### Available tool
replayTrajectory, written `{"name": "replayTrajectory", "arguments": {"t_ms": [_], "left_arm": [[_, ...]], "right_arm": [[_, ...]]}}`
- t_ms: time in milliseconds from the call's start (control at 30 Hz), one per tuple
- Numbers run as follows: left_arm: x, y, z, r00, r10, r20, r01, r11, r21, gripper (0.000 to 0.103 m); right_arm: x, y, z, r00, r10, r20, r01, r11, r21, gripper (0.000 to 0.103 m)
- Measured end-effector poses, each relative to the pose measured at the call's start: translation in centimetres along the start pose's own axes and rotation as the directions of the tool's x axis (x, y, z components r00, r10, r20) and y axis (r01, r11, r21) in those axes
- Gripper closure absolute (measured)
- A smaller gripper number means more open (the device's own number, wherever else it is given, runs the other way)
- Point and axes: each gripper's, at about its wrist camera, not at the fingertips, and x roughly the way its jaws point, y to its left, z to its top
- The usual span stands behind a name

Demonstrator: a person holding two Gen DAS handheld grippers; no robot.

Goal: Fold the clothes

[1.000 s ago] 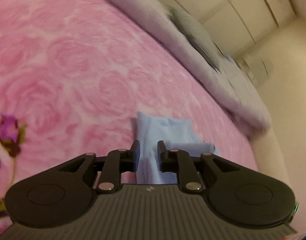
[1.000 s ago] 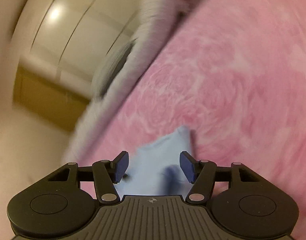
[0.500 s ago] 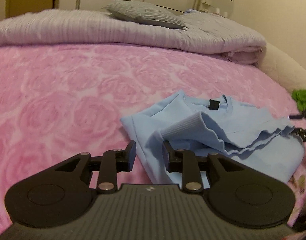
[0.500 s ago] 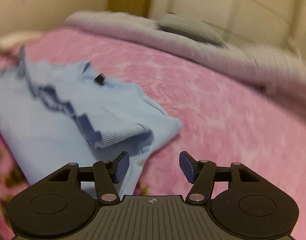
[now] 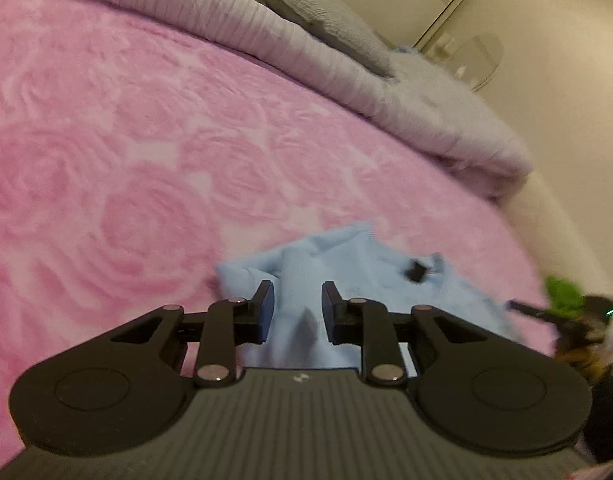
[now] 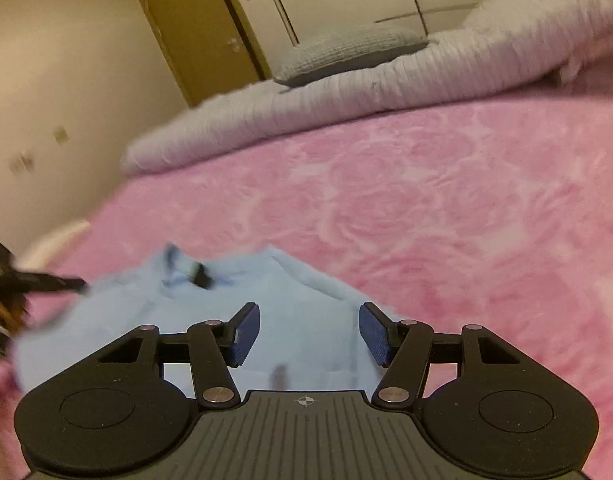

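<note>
In our left wrist view, the left gripper (image 5: 293, 306) stands with its fingers partly apart, a ribbed fold of the light blue knit sweater (image 5: 358, 264) lying between them; we cannot tell whether the pads touch the cloth. Half a second ago this camera looked level across the pink rose-patterned blanket (image 5: 146, 152) at the whole sweater, with a cuffed sleeve lying over its body. Now it has tilted and closed in, so only the near corner and the black neck label (image 5: 416, 271) show.

In our right wrist view, the right gripper (image 6: 308, 334) is wide open and holds nothing, its blue pads above the sweater's near edge. Half a second ago it sat off the garment's right corner; now it is over the cloth (image 6: 298, 300).

We judge both grippers are closing in for a grasp; how many folds lie in the sweater we cannot tell.
</note>
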Motion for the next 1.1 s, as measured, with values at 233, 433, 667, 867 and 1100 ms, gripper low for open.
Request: {"name": "replayTrajectory", "arguments": {"t_ms": [233, 433, 667, 867, 1100], "left_arm": [[0.4, 0.0, -0.2, 0.999, 0.038, -0.028, -0.037, 0.999, 0.009, 0.082], [0.4, -3.0, -0.5, 0.994, 0.102, -0.042, -0.091, 0.973, 0.212, 0.086], [1.0, -1.8, -1.0, 0.992, 0.106, -0.068, -0.096, 0.986, 0.136, 0.08], [1.5, -1.2, -1.2, 0.989, 0.108, -0.103, -0.099, 0.991, 0.091, 0.079], [1.3, -0.1, -1.3, 0.993, 0.069, -0.096, -0.068, 0.998, 0.015, 0.079]], "right_arm": [[0.0, -0.7, -0.6, 0.996, -0.018, -0.082, 0.022, 0.999, 0.04, 0.043], [-0.2, -0.9, -0.3, 0.993, -0.009, -0.12, 0.02, 0.996, 0.088, 0.066], [0.1, -1.9, -0.2, 0.987, -0.001, -0.158, 0.027, 0.986, 0.164, 0.065], [-0.1, -2.9, -0.6, 0.988, 0.038, -0.151, 0.007, 0.958, 0.285, 0.06], [-1.8, -4.3, -0.7, 0.987, 0.091, -0.13, -0.037, 0.927, 0.373, 0.06]]}}
